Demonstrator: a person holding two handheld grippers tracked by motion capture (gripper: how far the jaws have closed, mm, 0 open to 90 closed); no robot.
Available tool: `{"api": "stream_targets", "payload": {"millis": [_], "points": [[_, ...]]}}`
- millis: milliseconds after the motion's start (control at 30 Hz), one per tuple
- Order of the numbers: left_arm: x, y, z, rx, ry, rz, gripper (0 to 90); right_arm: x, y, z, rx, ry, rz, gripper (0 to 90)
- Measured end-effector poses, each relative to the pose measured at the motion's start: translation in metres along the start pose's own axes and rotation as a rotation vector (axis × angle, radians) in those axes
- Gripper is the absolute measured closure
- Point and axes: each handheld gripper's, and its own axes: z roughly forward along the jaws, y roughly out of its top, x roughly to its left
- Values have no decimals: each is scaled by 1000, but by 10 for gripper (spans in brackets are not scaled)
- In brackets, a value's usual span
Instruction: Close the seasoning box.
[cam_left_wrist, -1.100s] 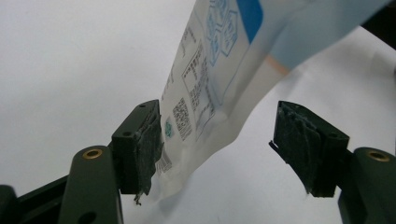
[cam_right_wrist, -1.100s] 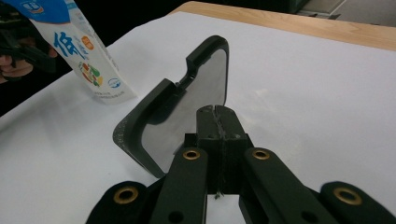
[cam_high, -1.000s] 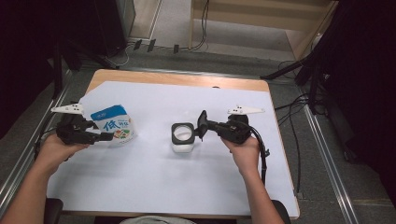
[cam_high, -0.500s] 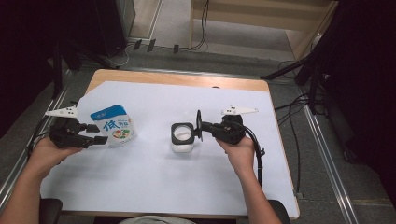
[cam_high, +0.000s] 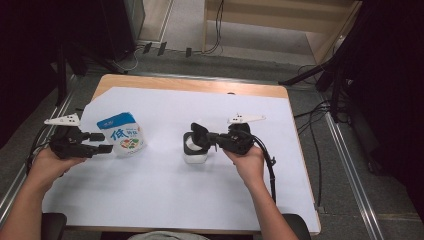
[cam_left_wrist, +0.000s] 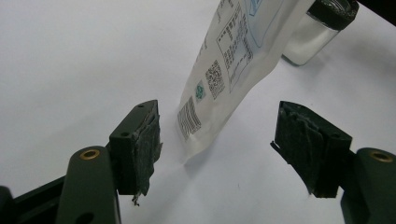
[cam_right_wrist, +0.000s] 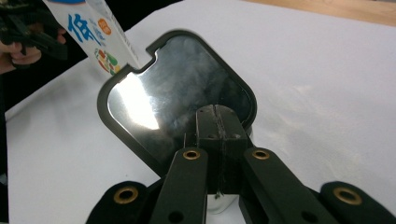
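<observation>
A wooden desk (cam_high: 190, 85) draped in white paper (cam_high: 165, 200) carries the scene. At nine o'clock stands a white and blue printed plastic pouch (cam_high: 123, 135), upright; the left claw (cam_high: 102, 142) is spread wide, just short of the pouch's lower edge, touching nothing. Near the centre sits a clear square glass jar (cam_high: 195, 152) holding white powder, its black hinged lid (cam_right_wrist: 173, 93) raised at twelve o'clock. The right claw (cam_high: 210, 140), pressed together, pinches that lid's edge.
</observation>
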Motion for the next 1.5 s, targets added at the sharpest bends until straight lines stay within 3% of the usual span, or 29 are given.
{"api": "stream_targets", "payload": {"millis": [233,400,600,867,1100,1333,1500], "points": [[-1,0,2,0,0,2,324,1,-1,9,21,5,-10,900],[-1,1,3,2,-6,0,324,-2,-1,5,11,-10,-13,889],[-2,1,5,9,-13,2,324,-12,0,-9,-22,-74,-25,814],[-3,2,8,19,-17,3,324,-30,-6,-29,-64,-128,14,704],[-4,4,11,28,-16,5,324,-44,-12,-42,-96,-173,20,610],[-3,5,11,28,-15,5,324,-56,-21,-49,-110,-223,5,557],[-4,5,12,24,-18,3,324,-63,-25,-56,-115,-249,25,544]]}}
